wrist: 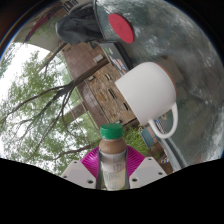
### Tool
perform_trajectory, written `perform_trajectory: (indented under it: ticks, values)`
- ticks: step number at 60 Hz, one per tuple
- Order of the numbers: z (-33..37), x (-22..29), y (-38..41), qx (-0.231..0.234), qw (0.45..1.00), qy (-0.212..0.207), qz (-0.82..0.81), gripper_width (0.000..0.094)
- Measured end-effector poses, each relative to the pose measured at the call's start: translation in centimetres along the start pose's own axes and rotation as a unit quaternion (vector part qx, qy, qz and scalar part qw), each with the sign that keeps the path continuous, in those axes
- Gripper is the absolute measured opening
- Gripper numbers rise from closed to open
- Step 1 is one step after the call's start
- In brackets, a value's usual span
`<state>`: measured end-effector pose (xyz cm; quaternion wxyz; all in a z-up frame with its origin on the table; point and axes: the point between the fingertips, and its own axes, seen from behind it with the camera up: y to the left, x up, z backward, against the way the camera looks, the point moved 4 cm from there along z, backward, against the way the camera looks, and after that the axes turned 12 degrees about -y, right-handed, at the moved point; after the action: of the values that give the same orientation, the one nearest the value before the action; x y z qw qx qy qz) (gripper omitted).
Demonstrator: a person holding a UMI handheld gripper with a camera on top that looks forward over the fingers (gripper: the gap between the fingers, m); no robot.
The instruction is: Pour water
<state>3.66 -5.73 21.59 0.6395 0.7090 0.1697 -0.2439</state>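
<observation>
My gripper (113,170) is shut on a small clear bottle (113,158) with a green cap and a brown band below it; both magenta pads (90,162) press its sides. The bottle stands upright between the fingers. Just beyond it, up and to the right, a white mug (150,92) lies tilted with its handle (165,122) toward me. The mug's opening faces away, so its inside is hidden.
A glass table surface (40,100) reflects trees and sky to the left. A brown wooden stand (95,85) is behind the mug. A dark object with a red disc (120,28) sits farther back.
</observation>
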Motion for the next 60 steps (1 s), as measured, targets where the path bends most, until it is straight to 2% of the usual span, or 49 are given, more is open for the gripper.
perform_trajectory:
  ticks: [6, 11, 14, 17, 21, 25, 28, 32, 35, 38, 43, 52, 60]
  values:
    - [3.7, -4.2, 5.1, 0.073, 0.983, 0.07, 0.152, 0.0327]
    - [6.4, -6.0, 9.3, 0.134, 0.928, 0.094, 0.334, 0.0327]
    - [8.1, -5.7, 12.4, 0.171, 0.875, 0.084, 0.444, 0.0327]
    - [9.5, -4.3, 15.3, 0.201, 0.806, 0.057, 0.554, 0.0327]
    - [11.4, -1.3, 18.6, 0.214, 0.702, 0.01, 0.679, 0.0326]
    - [12.2, 4.6, 19.7, 0.198, 0.597, -0.041, 0.776, 0.0325]
    - [11.0, 9.3, 19.4, 0.155, 0.542, -0.066, 0.823, 0.0325]
    - [11.1, 14.7, 17.9, 0.116, 0.483, -0.074, 0.865, 0.0325]
    - [10.9, 18.0, 15.8, 0.087, 0.459, -0.063, 0.882, 0.0324]
    - [10.3, 21.0, 13.8, 0.055, 0.452, -0.052, 0.889, 0.0327]
    - [10.6, 23.7, 11.7, 0.03, 0.464, -0.041, 0.884, 0.0326]
    - [14.0, 25.5, 10.5, -0.008, 0.483, -0.033, 0.875, 0.0328]
    - [16.0, 25.3, 11.3, 0.003, 0.492, -0.042, 0.869, 0.0328]
